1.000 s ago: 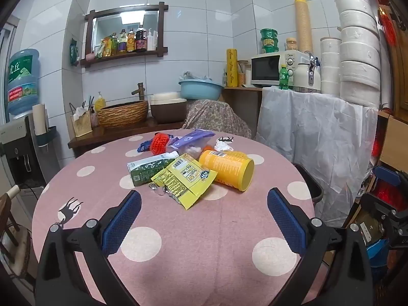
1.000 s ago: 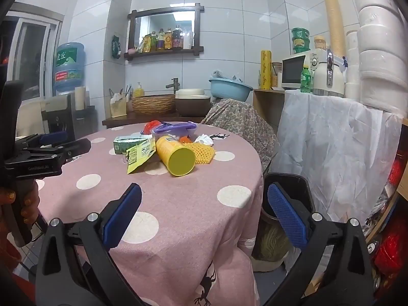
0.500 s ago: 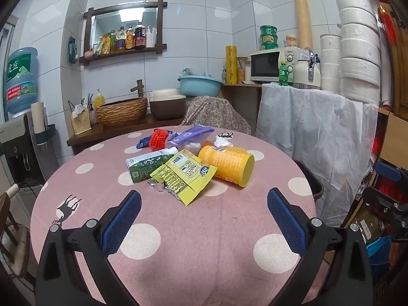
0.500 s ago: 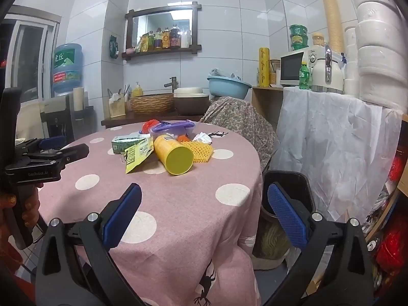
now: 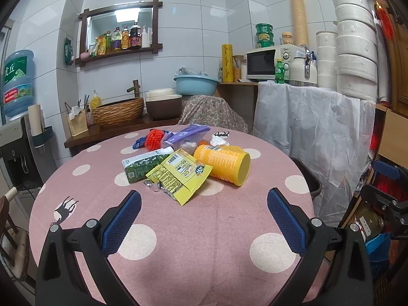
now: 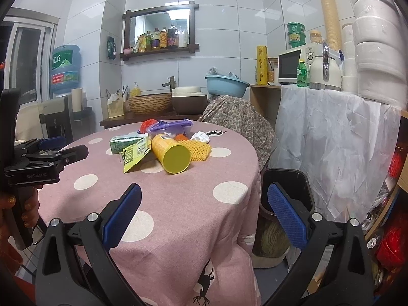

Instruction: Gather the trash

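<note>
Round worktop with pink dotted cloth carries all the trash, clustered past its middle. Black bin stands on the floor just beside the worktop's right edge. Largest item: yellow canister on its side, open end toward the cameras. Green carton lies left of it; yellow snack packet overlaps both; purple wrapper and red net lie behind.

Left gripper and right gripper: fingers spread wide, empty, short of the pile.

Judgement: approach step. Take the canister first, across its body, fingers level; lift the packet by its free corner.
</note>
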A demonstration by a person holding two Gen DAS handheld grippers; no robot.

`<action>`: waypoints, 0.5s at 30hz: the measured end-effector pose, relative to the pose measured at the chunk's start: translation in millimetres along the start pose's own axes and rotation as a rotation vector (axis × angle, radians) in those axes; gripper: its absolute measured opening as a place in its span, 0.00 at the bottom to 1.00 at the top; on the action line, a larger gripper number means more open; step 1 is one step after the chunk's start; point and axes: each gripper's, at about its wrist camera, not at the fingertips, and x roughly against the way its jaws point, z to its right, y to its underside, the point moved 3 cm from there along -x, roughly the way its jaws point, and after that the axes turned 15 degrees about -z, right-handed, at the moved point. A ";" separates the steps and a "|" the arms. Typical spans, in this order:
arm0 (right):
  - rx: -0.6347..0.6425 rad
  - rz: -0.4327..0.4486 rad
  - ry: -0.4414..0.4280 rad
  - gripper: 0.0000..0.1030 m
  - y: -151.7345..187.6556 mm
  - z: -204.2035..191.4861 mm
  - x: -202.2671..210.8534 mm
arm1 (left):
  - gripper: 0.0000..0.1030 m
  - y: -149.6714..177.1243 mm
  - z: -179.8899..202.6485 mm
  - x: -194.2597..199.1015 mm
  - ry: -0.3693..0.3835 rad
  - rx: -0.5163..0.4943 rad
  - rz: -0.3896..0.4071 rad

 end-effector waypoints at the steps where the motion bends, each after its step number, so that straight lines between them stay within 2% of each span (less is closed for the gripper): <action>1: 0.001 0.002 0.000 0.95 0.3 -0.5 0.0 | 0.95 -0.6 0.8 -0.3 0.000 -0.001 -0.001; 15: 0.010 -0.001 0.001 0.95 0.0 -1.0 1.6 | 0.95 -0.5 2.0 -0.6 -0.001 -0.001 -0.002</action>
